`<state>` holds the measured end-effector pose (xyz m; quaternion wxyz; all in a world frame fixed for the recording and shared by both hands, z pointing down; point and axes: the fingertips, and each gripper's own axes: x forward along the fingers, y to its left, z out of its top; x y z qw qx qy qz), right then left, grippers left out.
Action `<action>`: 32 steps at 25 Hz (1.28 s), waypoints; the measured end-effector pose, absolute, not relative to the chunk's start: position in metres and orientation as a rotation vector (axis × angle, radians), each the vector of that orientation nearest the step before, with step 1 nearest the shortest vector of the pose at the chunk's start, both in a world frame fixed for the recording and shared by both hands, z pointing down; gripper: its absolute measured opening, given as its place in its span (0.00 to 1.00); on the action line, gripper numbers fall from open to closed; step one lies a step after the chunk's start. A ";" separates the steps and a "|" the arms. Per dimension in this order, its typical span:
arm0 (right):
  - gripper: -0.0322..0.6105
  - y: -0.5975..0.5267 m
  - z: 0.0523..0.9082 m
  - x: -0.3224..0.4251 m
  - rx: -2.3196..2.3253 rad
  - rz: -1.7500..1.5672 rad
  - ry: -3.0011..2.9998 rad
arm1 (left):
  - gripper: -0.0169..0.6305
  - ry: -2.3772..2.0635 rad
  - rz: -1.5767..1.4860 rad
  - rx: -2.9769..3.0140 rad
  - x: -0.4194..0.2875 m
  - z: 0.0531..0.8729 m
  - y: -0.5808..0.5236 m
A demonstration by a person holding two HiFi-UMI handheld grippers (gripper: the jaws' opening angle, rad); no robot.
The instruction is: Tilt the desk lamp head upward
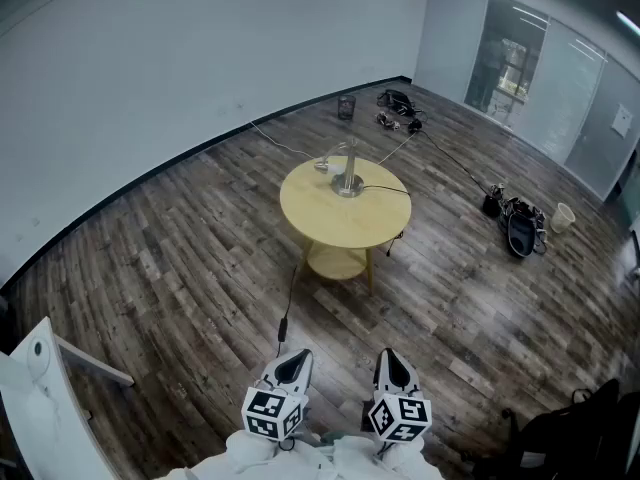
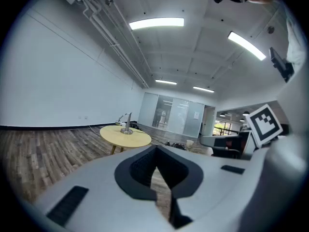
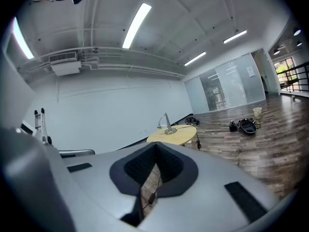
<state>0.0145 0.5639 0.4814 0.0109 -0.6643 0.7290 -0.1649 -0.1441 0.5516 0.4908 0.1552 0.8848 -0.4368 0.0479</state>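
A silver desk lamp (image 1: 347, 175) stands on a round yellow table (image 1: 345, 218) in the middle of the room, its arm bending left to a small head (image 1: 322, 165). My left gripper (image 1: 297, 357) and right gripper (image 1: 390, 355) are held low near my body, far short of the table. Both are shut with nothing between their jaws. The left gripper view has the lamp (image 2: 126, 123) and table (image 2: 126, 136) small and far off beyond the left gripper (image 2: 157, 154). In the right gripper view, the lamp (image 3: 167, 124) and table (image 3: 175, 136) stand beyond the right gripper (image 3: 155, 147).
A black cable (image 1: 287, 308) runs from the table across the wooden floor towards me. Black bags (image 1: 520, 228) and a cup (image 1: 563, 216) lie at the right. A bin (image 1: 346, 107) and gear (image 1: 398, 102) sit by the far wall. A white panel (image 1: 40, 393) stands at my left.
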 end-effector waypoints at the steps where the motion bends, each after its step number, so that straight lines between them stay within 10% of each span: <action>1: 0.06 0.560 0.480 0.017 -2.081 -0.512 2.266 | 0.03 -1.251 0.132 2.534 -0.143 0.489 0.547; 32: 0.06 0.301 0.476 0.075 -2.024 -0.497 2.338 | 0.03 -1.291 0.131 2.518 -0.073 0.485 0.296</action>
